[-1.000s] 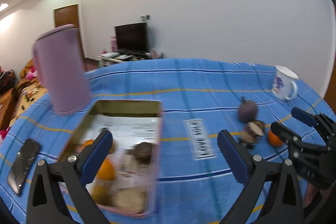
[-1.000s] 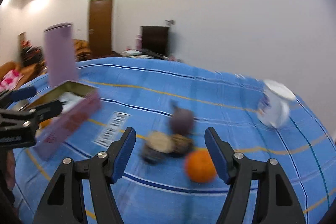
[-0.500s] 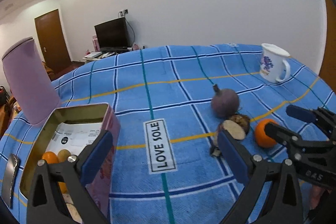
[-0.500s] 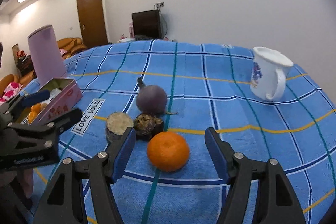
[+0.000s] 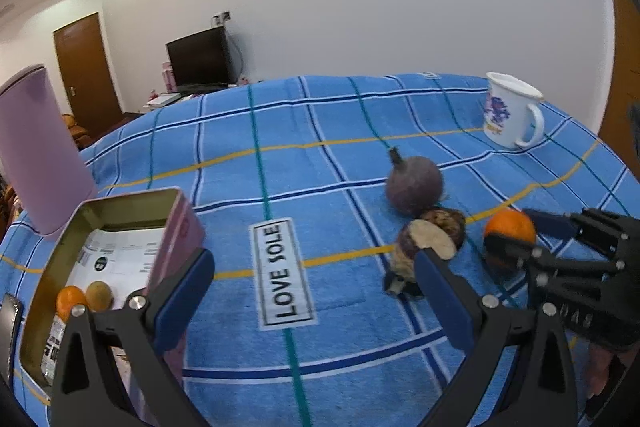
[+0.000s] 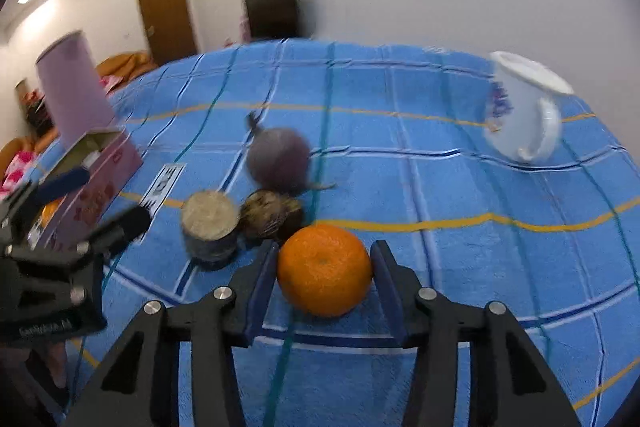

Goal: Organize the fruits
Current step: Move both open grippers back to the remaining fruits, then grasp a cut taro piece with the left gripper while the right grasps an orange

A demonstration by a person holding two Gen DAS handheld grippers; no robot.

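The right gripper [image 6: 324,275] is closing around the orange [image 6: 324,270], pads seemingly touching, to carry it to the tin [image 5: 120,203]. The left gripper [image 5: 312,295], beside the tin, gapes empty.

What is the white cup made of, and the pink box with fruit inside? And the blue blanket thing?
The white cup looks like glazed ceramic, smooth and glossy with a printed picture, though enamel is possible. The pink box seems to be thin metal: its inside walls shine dull gold like a tin. The blue cloth looks like woven towelling, matte and slightly fuzzy, with stitched stripes.
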